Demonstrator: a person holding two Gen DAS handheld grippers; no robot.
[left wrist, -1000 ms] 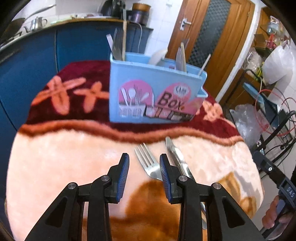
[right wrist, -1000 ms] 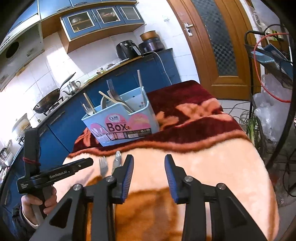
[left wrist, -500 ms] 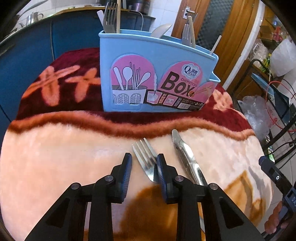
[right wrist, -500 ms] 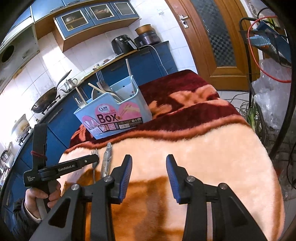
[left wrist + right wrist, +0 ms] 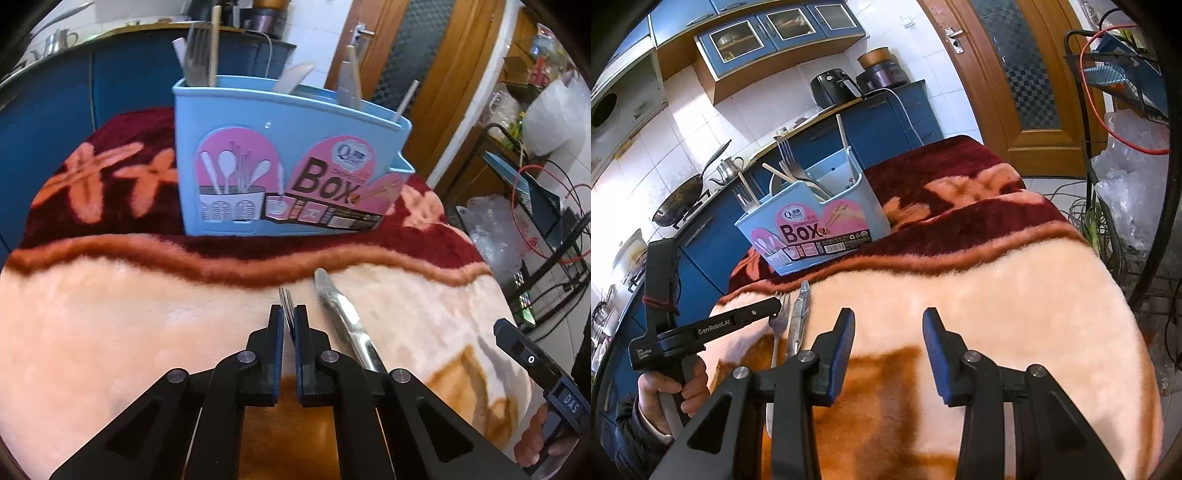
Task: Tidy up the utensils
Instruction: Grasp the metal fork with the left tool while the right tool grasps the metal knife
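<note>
Blue kitchen cupboards (image 5: 713, 236) stand behind our fuzzy blanket-covered tabletop (image 5: 1015, 295). Our left hand-held gripper (image 5: 289, 314) pinches the fork (image 5: 286, 297) beside the knife (image 5: 343, 321), near the blue box (image 5: 280, 162). Our right hand-held gripper (image 5: 888, 325) hangs open.

Blanket (image 5: 1015, 295) lies open rightward; knife (image 5: 343, 321) crowds fork (image 5: 287, 301).

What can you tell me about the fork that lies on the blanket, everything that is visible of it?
The fork is shiny metal with slim tines and a long, pale handle. The left tool is shut on its neck, so its tines poke out edge-on between the blue pads in the left wrist view. In the right wrist view its handle runs back toward the camera over the blanket. The knife lies close beside it, on its right, apparently not touching.
</note>
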